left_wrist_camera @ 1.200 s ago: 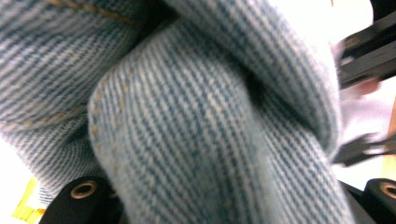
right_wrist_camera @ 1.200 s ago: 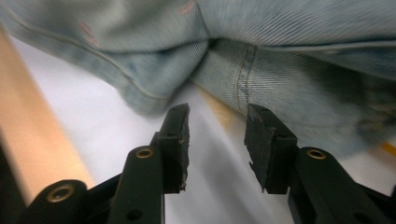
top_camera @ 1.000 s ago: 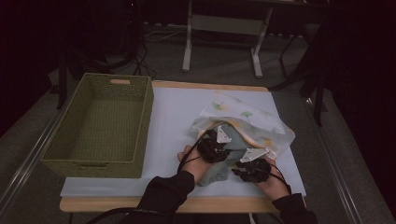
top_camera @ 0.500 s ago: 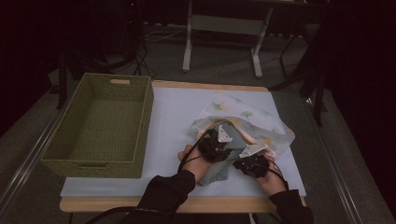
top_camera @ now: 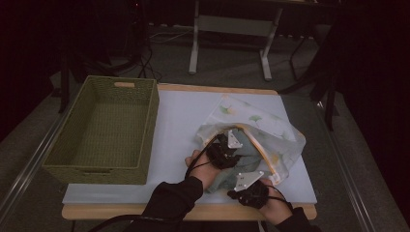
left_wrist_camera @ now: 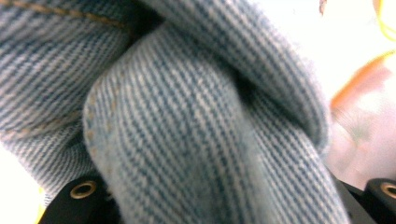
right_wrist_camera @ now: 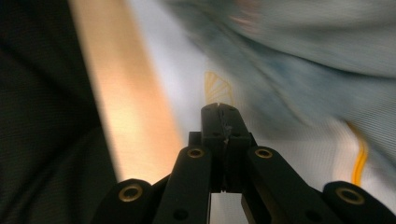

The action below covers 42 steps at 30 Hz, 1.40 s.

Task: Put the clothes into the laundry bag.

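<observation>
From the high view, the denim (top_camera: 241, 157) lies inside the printed bag (top_camera: 270, 140), right of the basket (top_camera: 104, 130) on the worktop (top_camera: 183, 116). My left claw (top_camera: 231, 145) sits in the bag's mouth; my right claw (top_camera: 246, 181) is at the bag's near edge.

Left gripper view: denim (left_wrist_camera: 196, 130) bunched between the jaws, clamped, I judge. I should keep that grip firm and draw out slowly.

Right gripper view: the right claw (right_wrist_camera: 219, 114) has just snapped fully closed on nothing. It should pin the bag (right_wrist_camera: 289, 135) next.
</observation>
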{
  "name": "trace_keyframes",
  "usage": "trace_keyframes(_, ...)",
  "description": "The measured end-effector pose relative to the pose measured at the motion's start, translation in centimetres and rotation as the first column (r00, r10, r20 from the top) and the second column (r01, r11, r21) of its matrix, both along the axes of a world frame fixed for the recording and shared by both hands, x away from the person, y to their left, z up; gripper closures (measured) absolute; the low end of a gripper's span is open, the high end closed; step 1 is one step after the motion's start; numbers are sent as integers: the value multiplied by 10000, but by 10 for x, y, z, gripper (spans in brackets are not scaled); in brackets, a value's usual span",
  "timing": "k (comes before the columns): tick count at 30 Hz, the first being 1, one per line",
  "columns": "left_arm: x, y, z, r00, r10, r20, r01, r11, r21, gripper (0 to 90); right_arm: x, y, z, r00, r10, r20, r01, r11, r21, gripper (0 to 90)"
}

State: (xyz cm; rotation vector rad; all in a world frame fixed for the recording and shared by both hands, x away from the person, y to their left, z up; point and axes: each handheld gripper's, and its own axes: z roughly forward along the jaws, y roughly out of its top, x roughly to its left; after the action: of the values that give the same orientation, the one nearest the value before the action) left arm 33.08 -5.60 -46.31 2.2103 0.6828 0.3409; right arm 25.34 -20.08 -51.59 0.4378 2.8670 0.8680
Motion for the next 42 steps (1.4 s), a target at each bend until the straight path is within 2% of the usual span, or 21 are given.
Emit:
trace_keyframes(2,0,0,0,10000,-14,-5,14,10000,30,701,-4,3,-1,9998,212,28,-211,9997,-87,900)
trace_keyframes(3,-1,0,0,10000,-19,8,19,10000,34,701,-13,9,-4,9976,603,-328,-606,9981,-84,900)
trace_keyframes(4,-1,0,-1,10000,-37,16,37,10000,88,701,-15,11,-4,9975,625,-335,-628,9980,-89,900)
trace_keyframes(6,-1,-2,-4,9999,-103,-16,103,9998,184,700,-26,16,-7,9940,898,-622,-909,9957,-152,900)
trace_keyframes(8,-2,-3,-7,9999,-138,-5,139,9996,259,699,-31,19,-9,9938,949,-581,-965,9950,-252,900)
trace_keyframes(11,-3,-3,-8,9999,-126,-28,127,9997,191,699,-29,16,-6,9951,656,-746,-652,9978,78,899)
trace_keyframes(13,-3,-2,-7,9998,-183,-23,183,9996,234,699,-28,13,2,9967,506,-632,-485,9982,350,891)
trace_keyframes(17,-3,-2,-8,9997,-260,-45,261,9994,246,698,-27,1,27,9993,6,-378,39,9931,1173,858)
trace_keyframes(20,-4,-2,-8,9995,-303,-33,304,9991,288,699,-25,-12,51,9987,-519,16,508,9835,1734,836)
trace_keyframes(23,-5,-2,-8,9995,-320,-54,321,9991,271,699,-21,-24,72,9934,-1032,503,907,9741,2074,824)
trace_keyframes(25,-5,-2,-8,9994,-332,-88,334,9991,252,698,-17,-31,83,9855,-1496,801,1286,9664,2226,810)
trace_keyframes(27,-5,-2,-8,9994,-345,-96,347,9991,242,698,-10,-40,95,9730,-2038,1087,1722,9537,2466,779)
trace_keyframes(29,-6,-2,-8,9990,-418,-132,422,9988,255,698,-2,-47,106,9551,-2688,1250,2270,9344,2747,742)
trace_keyframes(32,-7,-2,-9,9989,-452,-129,455,9988,206,698,11,-57,118,9232,-3514,1559,2916,9044,3115,674)
trace_keyframes(33,-7,-2,-9,9989,-452,-129,455,9988,206,698,11,-57,118,9232,-3514,1559,2916,9044,3115,674)
trace_keyframes(34,-8,-2,-10,9988,-477,-136,480,9986,220,698,24,-61,124,8961,-4126,1635,3463,8804,3241,603)
trace_keyframes(35,-8,-2,-10,9986,-507,-165,510,9985,220,697,30,-62,124,8914,-4248,1578,3587,8743,3272,585)
trace_keyframes(37,-9,-2,-10,9986,-515,-139,517,9984,206,698,40,-61,123,8864,-4384,1488,3760,8691,3215,542)
trace_keyframes(40,-10,-2,-10,9981,-594,-135,597,9980,188,697,48,-57,118,8884,-4399,1311,3849,8695,3095,520)
trace_keyframes(41,-11,-2,-11,9981,-601,-164,603,9981,92,697,57,-53,114,8832,-4548,1144,4061,8637,2985,518)
trace_keyframes(42,-11,-2,-11,9981,-601,-164,603,9981,92,697,57,-53,114,8832,-4548,1144,4061,8637,2985,518)
